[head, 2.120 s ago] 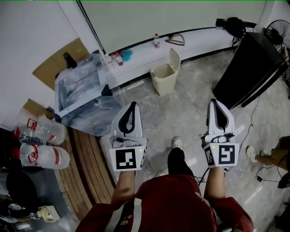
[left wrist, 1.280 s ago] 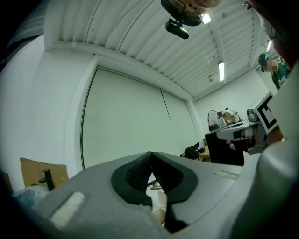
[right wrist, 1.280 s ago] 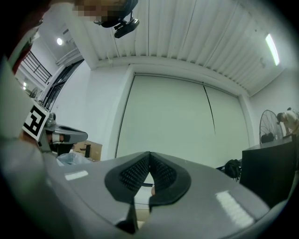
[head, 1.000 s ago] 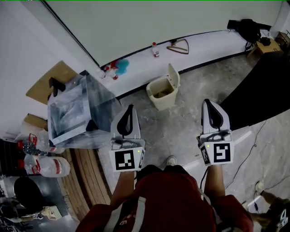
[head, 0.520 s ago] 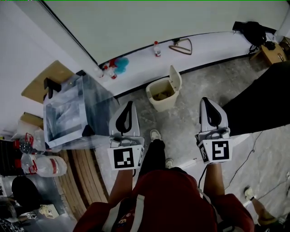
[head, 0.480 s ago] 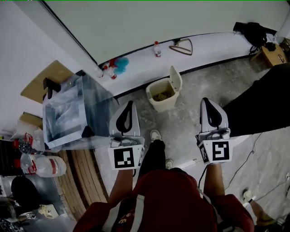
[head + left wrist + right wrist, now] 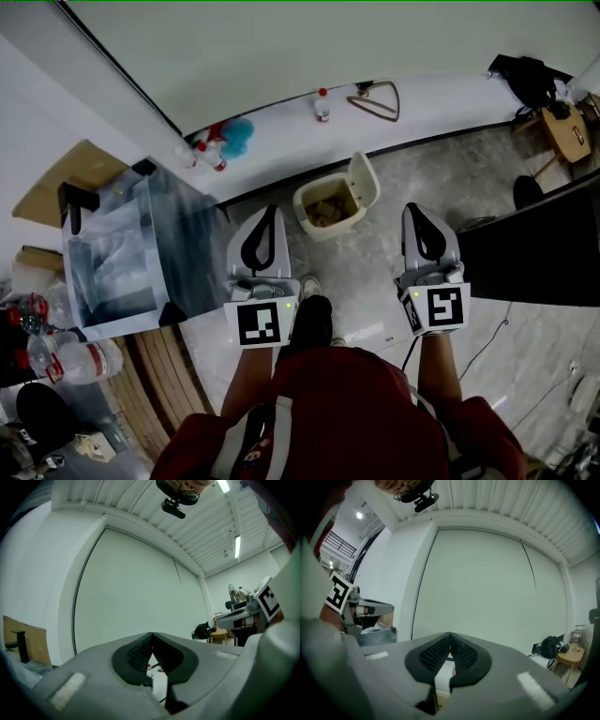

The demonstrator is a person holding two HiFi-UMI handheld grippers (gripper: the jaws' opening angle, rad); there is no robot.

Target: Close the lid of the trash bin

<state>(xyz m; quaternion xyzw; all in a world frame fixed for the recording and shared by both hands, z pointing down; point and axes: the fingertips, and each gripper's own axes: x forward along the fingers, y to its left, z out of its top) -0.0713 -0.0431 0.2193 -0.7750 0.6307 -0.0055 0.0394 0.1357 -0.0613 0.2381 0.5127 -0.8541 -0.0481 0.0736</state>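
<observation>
So at this point I had both grippers held out level in front of me. My left gripper had its jaws pressed together, tips touching, nothing between them. Same deal for my right gripper: closed up and empty.

The trash bin, a cream-coloured one, sat on the grey stone-look floor just ahead of the tips. It was between the two grippers and a bit nearer the left one. Its lid was standing upright on the bin's right side, so the bin was wide open with some brownish stuff showing inside. Neither gripper was touching the bin or the lid.

Behind it ran a white ledge with a small bottle and a triangular hanger on it. A clear plastic box stood off to my left.
</observation>
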